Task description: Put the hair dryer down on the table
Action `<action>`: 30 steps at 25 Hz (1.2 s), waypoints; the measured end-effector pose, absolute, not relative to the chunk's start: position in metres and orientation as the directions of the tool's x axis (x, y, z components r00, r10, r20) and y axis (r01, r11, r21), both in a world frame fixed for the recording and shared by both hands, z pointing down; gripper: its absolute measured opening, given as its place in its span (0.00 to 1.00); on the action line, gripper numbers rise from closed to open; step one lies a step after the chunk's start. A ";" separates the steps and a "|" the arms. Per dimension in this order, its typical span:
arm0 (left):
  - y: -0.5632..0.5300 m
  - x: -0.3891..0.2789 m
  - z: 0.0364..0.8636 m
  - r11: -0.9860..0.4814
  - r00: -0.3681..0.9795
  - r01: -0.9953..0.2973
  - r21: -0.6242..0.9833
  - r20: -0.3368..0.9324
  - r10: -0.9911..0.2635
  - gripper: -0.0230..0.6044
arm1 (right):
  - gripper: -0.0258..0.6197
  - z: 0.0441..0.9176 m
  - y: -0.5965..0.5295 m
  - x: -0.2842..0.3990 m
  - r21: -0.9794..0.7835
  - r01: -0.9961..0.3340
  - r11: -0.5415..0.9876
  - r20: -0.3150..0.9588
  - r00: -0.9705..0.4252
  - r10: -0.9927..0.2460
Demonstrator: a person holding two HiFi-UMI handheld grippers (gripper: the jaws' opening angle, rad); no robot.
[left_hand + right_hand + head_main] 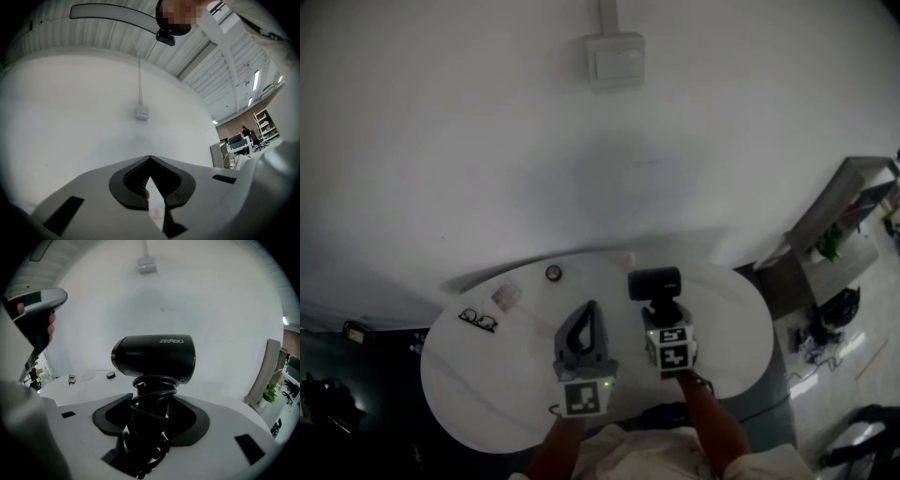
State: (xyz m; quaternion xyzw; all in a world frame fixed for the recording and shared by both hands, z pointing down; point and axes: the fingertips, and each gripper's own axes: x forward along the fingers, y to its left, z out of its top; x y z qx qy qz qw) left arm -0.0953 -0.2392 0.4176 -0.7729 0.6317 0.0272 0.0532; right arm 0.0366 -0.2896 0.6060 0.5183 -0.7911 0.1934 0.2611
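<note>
- Hair dryer [654, 282] stood upright in the right gripper [662, 311]: black barrel above the jaw tips, handle running down between the jaws.
- Right gripper view: barrel [154, 357] lay crosswise just past the tips. The handle, with the cord [151, 398] coiled round it, filled the gap.
- Right gripper [151, 417]: jaws part-way apart and clamped on the handle, both pads against it.
- Dryer was over the table [469, 375], toward the far edge and right of centre. Couldn't tell whether it touched the surface.
- Left gripper [589, 311] was just beside the right one, over the middle of the table and apart from the dryer.
- Left gripper [150, 160]: jaws closed tip to tip, nothing gripped, only a thin slit behind the tips.
- Also on the table: glasses [478, 321] near the left edge, a small round thing [553, 273] near the far edge, and a clear packet [506, 297] between them.
- Wall behind the table carried a switch [616, 58].
</note>
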 end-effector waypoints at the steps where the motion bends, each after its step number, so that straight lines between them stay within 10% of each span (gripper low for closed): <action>1: -0.240 -0.095 0.419 -0.197 0.201 -0.979 -0.047 -0.110 -0.973 0.04 | 0.40 0.616 -0.290 0.037 -0.043 -0.922 0.385 0.647 -0.319 -0.692; 12: -0.240 -0.090 0.427 -0.193 0.196 -0.980 -0.042 -0.093 -0.976 0.04 | 0.40 0.673 -0.294 0.037 -0.098 -0.922 0.375 0.799 -0.298 -0.523; 17: -0.238 -0.090 0.430 -0.188 0.191 -0.981 -0.045 -0.085 -0.978 0.04 | 0.40 0.714 -0.240 0.043 -0.197 -0.939 0.281 0.941 -0.262 -0.217; 30: -0.241 -0.087 0.439 -0.196 0.197 -0.980 -0.020 -0.060 -0.979 0.04 | 0.41 0.724 -0.251 0.037 -0.195 -0.931 0.308 0.928 -0.276 -0.249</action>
